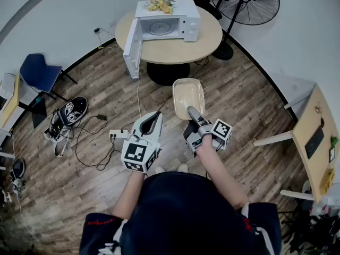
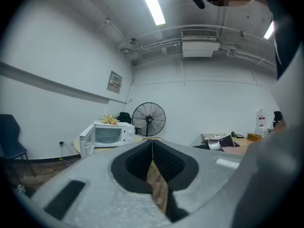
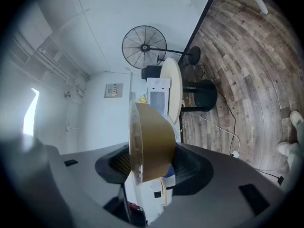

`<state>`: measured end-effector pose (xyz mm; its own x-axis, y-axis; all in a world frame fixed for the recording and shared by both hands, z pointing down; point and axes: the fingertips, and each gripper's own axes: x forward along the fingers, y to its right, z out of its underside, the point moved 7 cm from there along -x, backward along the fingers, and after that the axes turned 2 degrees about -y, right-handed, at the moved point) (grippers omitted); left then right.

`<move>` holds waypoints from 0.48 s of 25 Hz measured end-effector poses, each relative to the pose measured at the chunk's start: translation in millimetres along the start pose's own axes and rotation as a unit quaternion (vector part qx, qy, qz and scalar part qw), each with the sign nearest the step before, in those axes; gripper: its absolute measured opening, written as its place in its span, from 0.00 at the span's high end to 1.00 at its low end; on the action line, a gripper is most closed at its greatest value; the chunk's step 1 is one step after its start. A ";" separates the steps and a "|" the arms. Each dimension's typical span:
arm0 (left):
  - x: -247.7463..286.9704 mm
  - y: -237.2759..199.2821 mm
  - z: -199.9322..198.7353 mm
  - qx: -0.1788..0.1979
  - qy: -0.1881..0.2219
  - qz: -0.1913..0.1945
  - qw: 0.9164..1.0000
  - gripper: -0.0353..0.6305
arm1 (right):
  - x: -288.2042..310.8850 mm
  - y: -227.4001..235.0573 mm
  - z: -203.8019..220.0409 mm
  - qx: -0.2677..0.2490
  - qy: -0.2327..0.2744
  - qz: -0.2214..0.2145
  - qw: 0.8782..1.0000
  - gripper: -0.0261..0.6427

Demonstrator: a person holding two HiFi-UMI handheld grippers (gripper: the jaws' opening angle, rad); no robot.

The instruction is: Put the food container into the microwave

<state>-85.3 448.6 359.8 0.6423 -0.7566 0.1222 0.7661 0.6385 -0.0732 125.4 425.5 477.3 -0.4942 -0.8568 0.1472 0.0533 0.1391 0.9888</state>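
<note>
A tan food container [image 1: 188, 97] with a clear lid hangs over the wooden floor, and my right gripper [image 1: 191, 112] is shut on its near end. In the right gripper view the container [image 3: 152, 144] stands on edge between the pads of that gripper [image 3: 147, 163]. My left gripper [image 1: 154, 116] is shut and empty beside it, its pads meeting in the left gripper view [image 2: 152, 148]. The white microwave [image 1: 167, 23] stands on a round table [image 1: 175, 49] ahead, its door [image 1: 133, 49] swung open to the left. It also shows far off as the microwave [image 2: 111, 134] and the microwave [image 3: 156, 96].
Yellow flowers [image 1: 159, 4] lie on top of the microwave. A standing fan [image 1: 249, 1] is behind the table to the right. A blue chair [image 1: 40, 70], shoes [image 1: 71, 110] and a power strip with cables [image 1: 119, 134] sit at the left. A wooden desk [image 1: 316, 142] is at the right.
</note>
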 end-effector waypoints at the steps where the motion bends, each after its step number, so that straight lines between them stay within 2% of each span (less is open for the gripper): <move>1: 1.5 0.3 -0.6 0.001 -0.001 0.000 1.000 0.92 | 0.0 -0.3 -1.1 0.001 0.000 0.001 1.000 0.61; 12: 11.5 14.5 3.7 0.003 -0.009 -0.010 1.000 0.92 | -8.4 6.9 -15.2 0.020 -0.005 -0.004 1.000 0.61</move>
<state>-66.8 449.7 363.8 0.6270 -0.7662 0.1409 0.7781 0.6247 -0.0654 143.2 426.1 483.2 -0.5036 -0.8526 0.1393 0.0157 0.1522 0.9882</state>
